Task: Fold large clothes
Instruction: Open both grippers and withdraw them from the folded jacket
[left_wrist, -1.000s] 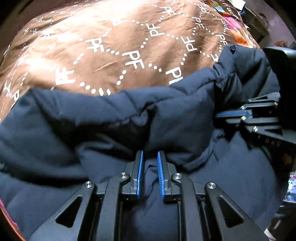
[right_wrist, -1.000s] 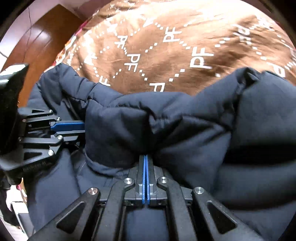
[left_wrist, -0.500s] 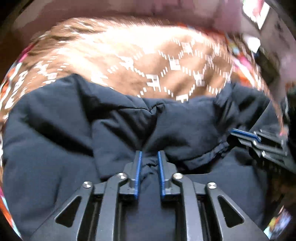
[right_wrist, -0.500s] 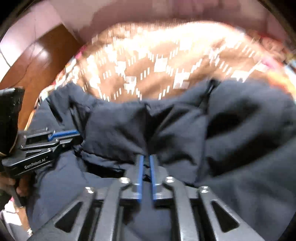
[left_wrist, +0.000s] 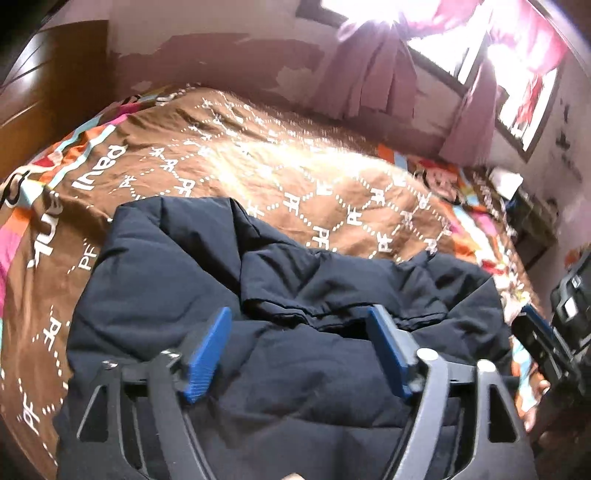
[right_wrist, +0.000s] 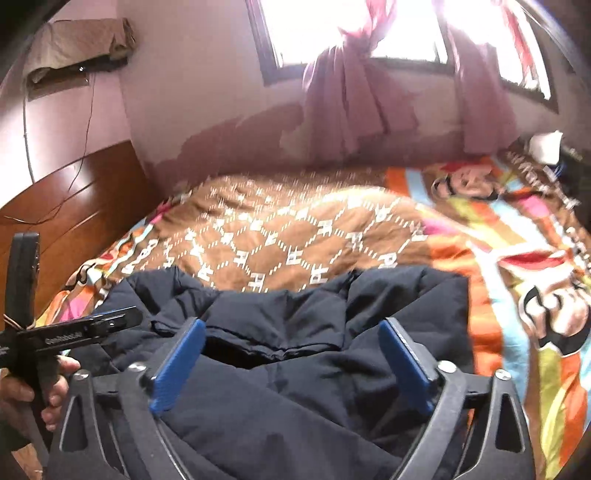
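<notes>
A dark navy padded jacket lies folded on the brown patterned bedspread, with a folded flap across its middle. My left gripper hovers above the jacket's near part. Its jaws are opening wide and its blue pads grip nothing. My right gripper also hangs over the jacket, jaws opening, with only loose fabric below them. In the right wrist view the left gripper shows side-on at the left, held by a hand. The right gripper shows at the right edge of the left wrist view.
A wooden headboard stands at the left of the bed. Behind the bed is a pink wall with a bright window and pink curtains. The bedspread has a colourful cartoon border. Clutter sits on a dark stand at the right.
Both grippers were shut on a fold of the jacket; they have let it go, opened wide, and lifted back. The views have tilted up to show the wall and window.
</notes>
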